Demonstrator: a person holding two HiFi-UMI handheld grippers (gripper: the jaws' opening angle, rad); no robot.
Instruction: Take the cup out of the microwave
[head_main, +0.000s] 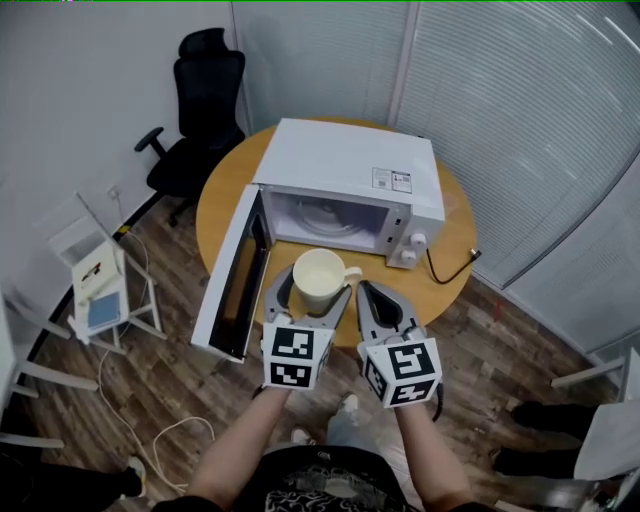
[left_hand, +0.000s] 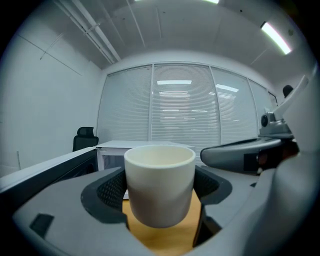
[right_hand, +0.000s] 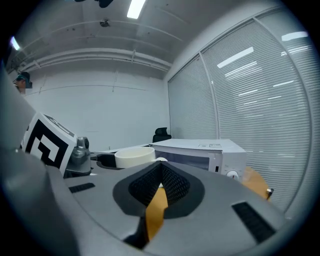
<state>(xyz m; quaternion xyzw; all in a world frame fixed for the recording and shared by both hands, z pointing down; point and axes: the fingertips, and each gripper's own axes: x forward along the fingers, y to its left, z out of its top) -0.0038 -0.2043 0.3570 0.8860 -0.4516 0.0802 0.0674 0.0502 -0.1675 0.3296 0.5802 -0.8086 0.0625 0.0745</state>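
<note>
The left gripper (head_main: 310, 292) clamps the upright cream ceramic cup (head_main: 318, 278) just outside the open white microwave (head_main: 350, 165). The right gripper (head_main: 375, 295), jaws together and empty, flanks its handle

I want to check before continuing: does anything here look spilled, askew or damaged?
Nothing spilled or damaged. The cup stands upright in the left gripper; only the microwave door hangs wide open.

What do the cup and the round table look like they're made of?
The cup is likely glazed ceramic: cream, smooth, a soft sheen, a thick rim. The table is probably wood or wood laminate: matte orange-brown, evenly coloured, though no grain can be made out.
</note>
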